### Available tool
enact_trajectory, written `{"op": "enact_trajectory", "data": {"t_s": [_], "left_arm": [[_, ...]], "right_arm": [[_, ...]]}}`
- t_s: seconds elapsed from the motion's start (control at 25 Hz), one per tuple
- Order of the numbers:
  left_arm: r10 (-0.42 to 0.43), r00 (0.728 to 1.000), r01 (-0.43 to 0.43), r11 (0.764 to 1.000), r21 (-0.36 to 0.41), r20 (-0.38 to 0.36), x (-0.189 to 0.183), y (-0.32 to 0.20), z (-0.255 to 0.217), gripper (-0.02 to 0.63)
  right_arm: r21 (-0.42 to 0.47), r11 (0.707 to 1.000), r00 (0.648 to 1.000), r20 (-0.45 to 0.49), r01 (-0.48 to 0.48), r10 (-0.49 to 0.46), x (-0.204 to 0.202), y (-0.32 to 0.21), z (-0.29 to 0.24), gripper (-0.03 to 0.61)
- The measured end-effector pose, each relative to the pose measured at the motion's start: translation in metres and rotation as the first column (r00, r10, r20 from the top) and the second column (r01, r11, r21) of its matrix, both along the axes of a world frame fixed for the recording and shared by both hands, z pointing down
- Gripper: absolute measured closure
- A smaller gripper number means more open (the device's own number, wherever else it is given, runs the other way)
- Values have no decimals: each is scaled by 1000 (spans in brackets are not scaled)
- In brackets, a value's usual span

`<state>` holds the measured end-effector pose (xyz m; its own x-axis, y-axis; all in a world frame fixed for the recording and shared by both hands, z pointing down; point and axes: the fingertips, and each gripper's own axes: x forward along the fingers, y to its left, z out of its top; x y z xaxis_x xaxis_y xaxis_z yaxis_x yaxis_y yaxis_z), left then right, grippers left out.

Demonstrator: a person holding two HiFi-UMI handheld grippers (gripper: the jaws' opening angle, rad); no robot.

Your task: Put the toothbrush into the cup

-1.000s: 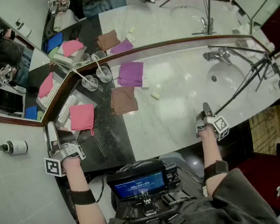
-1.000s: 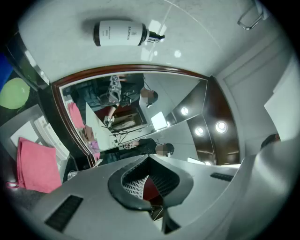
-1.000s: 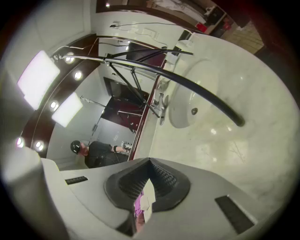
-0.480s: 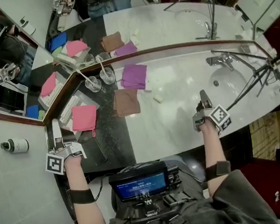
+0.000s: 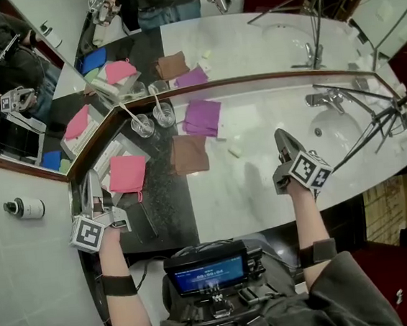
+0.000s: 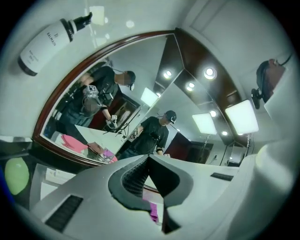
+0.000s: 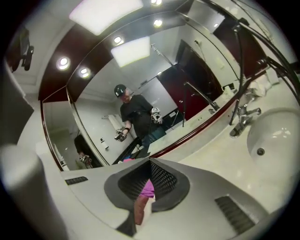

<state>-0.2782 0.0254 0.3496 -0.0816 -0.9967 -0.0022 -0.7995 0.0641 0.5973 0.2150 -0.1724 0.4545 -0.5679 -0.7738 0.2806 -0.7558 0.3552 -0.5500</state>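
both grippers are clenched shut with nothing between the jaws. the left gripper [image 5: 92,180] sits just left of the pink cloth [image 5: 127,172], and the right gripper [image 5: 280,136] is well off to the cloth's right, over the pale marble [image 5: 250,190].

a thin dark stick [image 5: 147,217] lies flat on the dark counter on the person's side of the cloth, close to the left gripper. i take it to be the toothbrush (it is too small to be sure). on the far side of the cloth, against the mirror [image 5: 262,36], stand a left cup [image 5: 142,125] and a right cup [image 5: 164,115], both of glass. each seems to have a pale stick leaning in it already.

the step in hand looks like the reach for the brush, and the left gripper is the nearer tool. to do it well:
- open the jaws first and come down low beside the cloth.
- close across the middle of the handle, since a thin thing on hard stone slips away from a skewed pinch.
- lift it clear over the cloth and turn it upright.
- lower it into the free side of the left cup, gently, as light glass may tip or slide.
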Motion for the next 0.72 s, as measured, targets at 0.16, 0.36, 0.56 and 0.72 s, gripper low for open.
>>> {"op": "enact_trajectory", "data": {"t_s": [0.16, 0.36, 0.56, 0.72], "left_arm": [[18, 989, -4, 996, -94, 146, 5, -4, 3, 611], [85, 951, -26, 980, -199, 296, 18, -12, 14, 611], [163, 886, -43, 961, -274, 434, 31, -20, 25, 611], [232, 783, -1, 928, -372, 577, 33, -22, 41, 611]], "right_arm": [[55, 993, 990, -102, 107, -101, -33, -1, -14, 560], [89, 969, 956, -206, 232, -210, -73, 4, -23, 560], [113, 933, 893, -346, 343, -287, -106, 12, -21, 560], [127, 899, 810, -498, 420, -308, -122, 19, -18, 560]]}}
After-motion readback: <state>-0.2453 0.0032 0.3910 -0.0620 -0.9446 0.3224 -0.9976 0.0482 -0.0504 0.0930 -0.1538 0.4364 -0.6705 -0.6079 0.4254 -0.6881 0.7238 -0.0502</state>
